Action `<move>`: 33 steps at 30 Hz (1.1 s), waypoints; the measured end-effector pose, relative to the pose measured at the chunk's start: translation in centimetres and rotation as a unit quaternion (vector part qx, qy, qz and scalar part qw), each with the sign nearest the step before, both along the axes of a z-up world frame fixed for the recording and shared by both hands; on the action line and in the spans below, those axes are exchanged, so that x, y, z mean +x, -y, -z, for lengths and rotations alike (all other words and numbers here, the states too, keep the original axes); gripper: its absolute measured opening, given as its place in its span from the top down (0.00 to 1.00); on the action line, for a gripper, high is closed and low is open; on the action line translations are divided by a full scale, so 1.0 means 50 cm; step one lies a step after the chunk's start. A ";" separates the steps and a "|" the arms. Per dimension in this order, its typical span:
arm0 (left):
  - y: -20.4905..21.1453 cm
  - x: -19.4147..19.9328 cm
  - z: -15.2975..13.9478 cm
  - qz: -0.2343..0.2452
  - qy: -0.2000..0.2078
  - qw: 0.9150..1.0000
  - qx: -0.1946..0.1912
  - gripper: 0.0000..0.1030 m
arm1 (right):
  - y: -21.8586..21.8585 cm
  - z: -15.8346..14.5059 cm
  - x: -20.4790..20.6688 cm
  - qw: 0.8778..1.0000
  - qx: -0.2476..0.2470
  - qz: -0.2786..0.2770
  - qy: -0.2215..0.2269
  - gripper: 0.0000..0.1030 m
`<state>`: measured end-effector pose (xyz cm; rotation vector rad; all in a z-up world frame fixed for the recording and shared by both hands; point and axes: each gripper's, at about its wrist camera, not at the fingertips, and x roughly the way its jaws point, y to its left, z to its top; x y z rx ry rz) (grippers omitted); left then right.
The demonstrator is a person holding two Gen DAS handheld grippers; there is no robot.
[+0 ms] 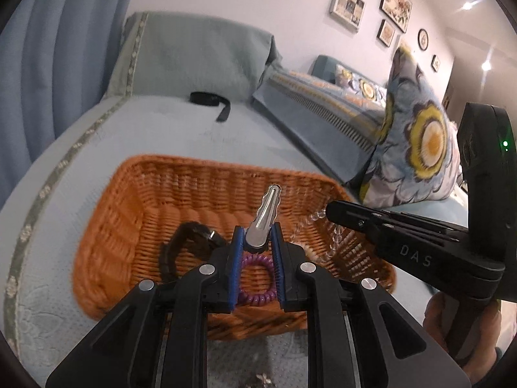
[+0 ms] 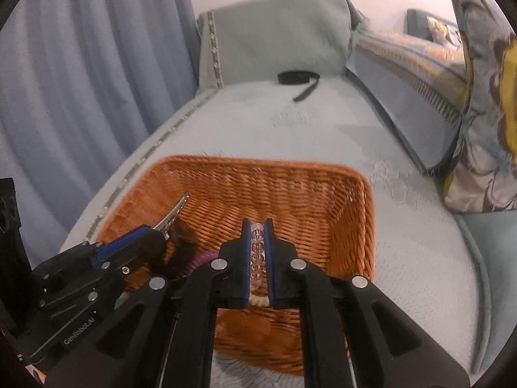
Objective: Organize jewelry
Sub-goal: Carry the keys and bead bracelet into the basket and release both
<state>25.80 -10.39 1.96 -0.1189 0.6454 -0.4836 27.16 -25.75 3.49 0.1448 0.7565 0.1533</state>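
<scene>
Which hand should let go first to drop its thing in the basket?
Probably the left gripper: its silver metal hair clip hangs over the middle of the orange wicker basket.

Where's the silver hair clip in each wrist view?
Left wrist: silver hair clip at centre, held in the left gripper, tip pointing up over the wicker basket.
Right wrist: clip lower left, sticking out of the left gripper over the basket's left side.
Shared landmark: black strap on the sofa seat beyond the basket.
</scene>
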 end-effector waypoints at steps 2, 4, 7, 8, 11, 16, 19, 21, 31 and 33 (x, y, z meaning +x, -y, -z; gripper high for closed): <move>0.003 0.004 0.013 0.001 -0.005 1.000 0.006 0.85 | 0.009 0.020 0.008 1.000 0.000 0.005 -0.009 0.94; 0.007 0.007 0.023 0.002 -0.008 1.000 0.010 0.85 | 0.014 0.034 0.007 1.000 0.000 0.009 -0.014 0.94; 0.011 0.008 0.032 0.003 -0.012 1.000 0.015 0.85 | 0.022 0.044 0.004 1.000 0.001 0.015 -0.015 0.94; 0.012 0.009 0.032 0.004 -0.013 1.000 0.015 0.84 | 0.022 0.044 0.003 1.000 -0.001 0.016 -0.015 0.94; 0.013 0.005 0.029 0.007 -0.014 1.000 0.012 0.80 | 0.025 0.043 -0.003 1.000 -0.001 0.020 -0.016 0.90; -0.006 -0.032 -0.007 0.013 0.002 1.000 -0.003 0.68 | 0.041 0.017 -0.029 0.999 0.004 0.035 -0.003 0.63; -0.032 -0.071 -0.043 0.010 0.018 1.000 -0.013 0.60 | 0.043 -0.014 -0.067 0.999 0.006 0.034 0.014 0.63; -0.056 -0.105 -0.071 0.007 0.029 0.999 -0.020 0.60 | 0.036 -0.041 -0.107 0.999 0.008 0.028 0.027 0.63; -0.174 -0.313 -0.143 -0.011 0.061 0.997 -0.037 0.60 | -0.009 -0.105 -0.316 0.998 0.034 -0.004 0.054 0.63; -0.190 -0.341 -0.135 -0.016 0.056 0.997 -0.041 0.60 | -0.022 -0.098 -0.347 0.998 0.031 -0.006 0.054 0.63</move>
